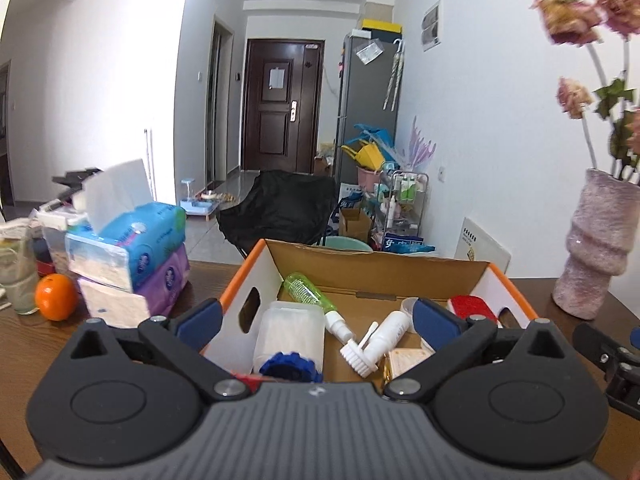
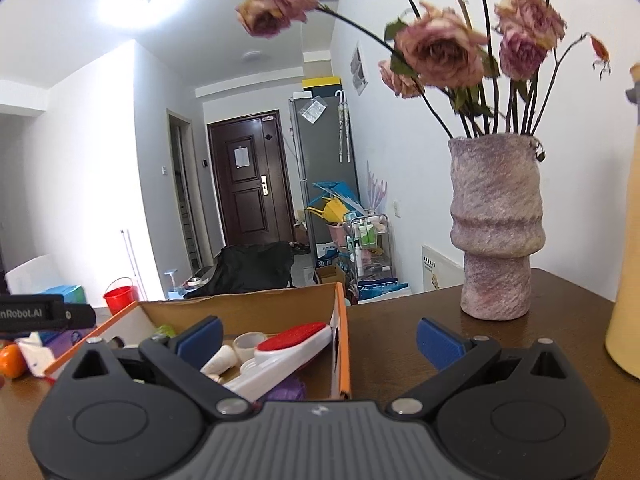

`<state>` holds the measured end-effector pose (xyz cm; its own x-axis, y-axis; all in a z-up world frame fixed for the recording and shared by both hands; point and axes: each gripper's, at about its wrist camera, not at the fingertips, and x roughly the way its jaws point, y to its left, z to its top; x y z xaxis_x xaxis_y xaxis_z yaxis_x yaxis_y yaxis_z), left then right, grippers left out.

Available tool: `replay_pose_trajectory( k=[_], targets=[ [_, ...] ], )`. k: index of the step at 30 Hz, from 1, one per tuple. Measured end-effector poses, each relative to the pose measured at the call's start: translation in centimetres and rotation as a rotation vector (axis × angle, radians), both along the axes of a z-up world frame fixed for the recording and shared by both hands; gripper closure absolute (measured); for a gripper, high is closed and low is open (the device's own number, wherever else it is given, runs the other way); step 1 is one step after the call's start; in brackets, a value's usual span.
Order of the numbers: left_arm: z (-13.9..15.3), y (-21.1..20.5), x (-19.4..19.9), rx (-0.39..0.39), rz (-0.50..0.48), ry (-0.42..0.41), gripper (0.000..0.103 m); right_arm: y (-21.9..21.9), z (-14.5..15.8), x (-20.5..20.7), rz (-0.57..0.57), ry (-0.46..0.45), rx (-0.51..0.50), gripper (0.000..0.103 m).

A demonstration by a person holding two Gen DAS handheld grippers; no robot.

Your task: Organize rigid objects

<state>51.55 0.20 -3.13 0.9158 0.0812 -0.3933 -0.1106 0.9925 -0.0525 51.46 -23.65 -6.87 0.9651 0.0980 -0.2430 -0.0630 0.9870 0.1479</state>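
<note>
Both sets of fingers empty over the box

Left wrist view: my left gripper [image 1: 316, 320] stands wide above the cardboard box [image 1: 384, 268] holding the spray bottle [image 1: 310, 294]. Right wrist view: my right gripper [image 2: 320, 340], also wide, straddles the box wall; I should lift clear before reaching again.

Only one piece of writing can be read. In the right wrist view, white letters spelling "nRobot.AI" stand on a black bar [image 2: 44, 314] at the left edge of the picture; the start of the word is cut off by that edge.

The tissue packs [image 1: 136, 256] near the table's left edge carry printed logos and characters, too blurred to make out. A white board [image 2: 438, 270] leaning on the wall beyond the table's far edge bears a line of dark characters, too small to read. The sheet of paper on the brown door [image 1: 277, 78] shows no legible writing.
</note>
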Motion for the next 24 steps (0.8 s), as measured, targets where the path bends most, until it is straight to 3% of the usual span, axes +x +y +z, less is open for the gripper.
replay_pose_trajectory(
  k=[7, 14, 18, 24],
  targets=[
    [2.4, 0.1, -7.8, 0.012, -0.048, -0.032, 0.000, 0.7, 2.2, -6.2, 0.025, -0.003, -0.029, 0.000],
    [4.3, -0.1, -16.9, 0.016, -0.073, -0.045, 0.000, 1.1, 4.8, -15.6, 0.038, -0.022, -0.046, 0.000],
    [4.2, 0.0, -22.4, 0.019, -0.087, -0.038, 0.000, 0.8, 5.3, -21.4, 0.062, -0.004, -0.029, 0.000],
    [3.0, -0.1, -29.2, 0.018, -0.101, 0.036, 0.000, 0.0, 4.7, -28.0, 0.078, 0.081, -0.025, 0.000]
  ],
)
